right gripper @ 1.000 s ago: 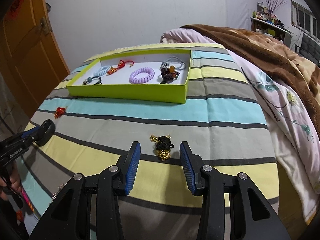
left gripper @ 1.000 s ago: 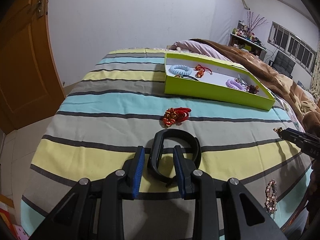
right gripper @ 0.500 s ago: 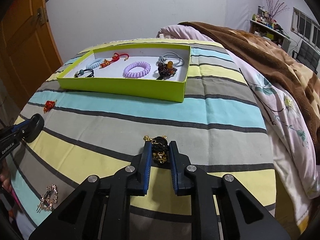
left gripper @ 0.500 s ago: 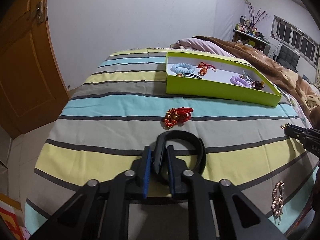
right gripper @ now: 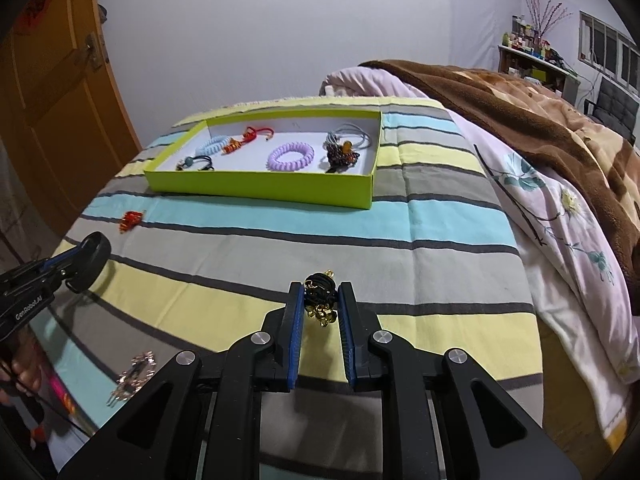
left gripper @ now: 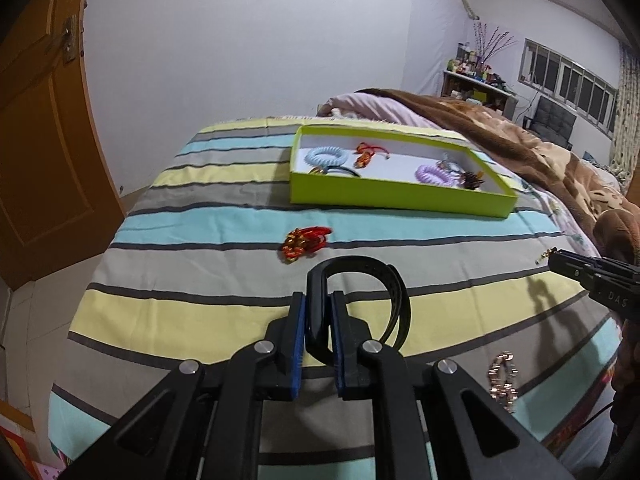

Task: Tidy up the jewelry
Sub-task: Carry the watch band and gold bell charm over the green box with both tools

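Both claws, wide apart a second ago, now clamped: left claw (left gripper: 318,316) grips black band (left gripper: 360,304), right claw (right gripper: 320,304) grips black-gold charm (right gripper: 319,296). Both pieces lifted just off bed (right gripper: 420,240), near side of green tray (right gripper: 260,188). Pick done; carry to tray likely next.

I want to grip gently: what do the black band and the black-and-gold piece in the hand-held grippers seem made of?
The black loop-shaped band looks like matte rubber or silicone: dull and smooth, holding its curve, with small holes along the strap. The small black-and-gold hair tie looks like wound black elastic cord with shiny gold-coloured metal charms, judging by their glints; real metal or plated plastic cannot be told.
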A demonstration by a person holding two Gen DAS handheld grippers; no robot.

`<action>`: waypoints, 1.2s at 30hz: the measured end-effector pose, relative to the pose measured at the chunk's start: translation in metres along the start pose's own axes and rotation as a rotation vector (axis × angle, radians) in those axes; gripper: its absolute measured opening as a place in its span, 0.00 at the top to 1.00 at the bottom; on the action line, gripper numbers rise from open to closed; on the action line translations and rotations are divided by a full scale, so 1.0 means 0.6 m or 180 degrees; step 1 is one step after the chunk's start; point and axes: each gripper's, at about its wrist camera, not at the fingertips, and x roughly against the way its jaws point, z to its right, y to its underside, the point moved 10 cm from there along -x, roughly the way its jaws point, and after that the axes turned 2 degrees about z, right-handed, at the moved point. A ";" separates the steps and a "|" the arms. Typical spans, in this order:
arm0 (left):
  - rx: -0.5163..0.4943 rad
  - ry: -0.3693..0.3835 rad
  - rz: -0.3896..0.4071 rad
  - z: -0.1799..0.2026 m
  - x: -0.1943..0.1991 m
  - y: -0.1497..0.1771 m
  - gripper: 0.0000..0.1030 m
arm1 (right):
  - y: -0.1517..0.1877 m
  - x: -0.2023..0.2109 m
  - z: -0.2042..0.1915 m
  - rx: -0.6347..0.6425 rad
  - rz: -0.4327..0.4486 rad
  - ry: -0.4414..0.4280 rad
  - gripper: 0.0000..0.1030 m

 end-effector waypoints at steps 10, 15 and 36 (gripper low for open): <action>-0.0055 0.0102 0.0156 0.037 0.032 -0.032 0.88 | -0.031 0.048 -0.026 0.0053 0.0228 -0.0134 0.83; -0.0101 0.0149 0.0247 0.056 0.040 -0.054 0.88 | -0.048 0.058 -0.036 0.0069 0.0302 -0.0201 0.83; -0.0255 0.0233 0.0411 0.094 -0.012 -0.167 0.88 | -0.143 0.025 -0.058 0.0277 0.0482 -0.0284 0.83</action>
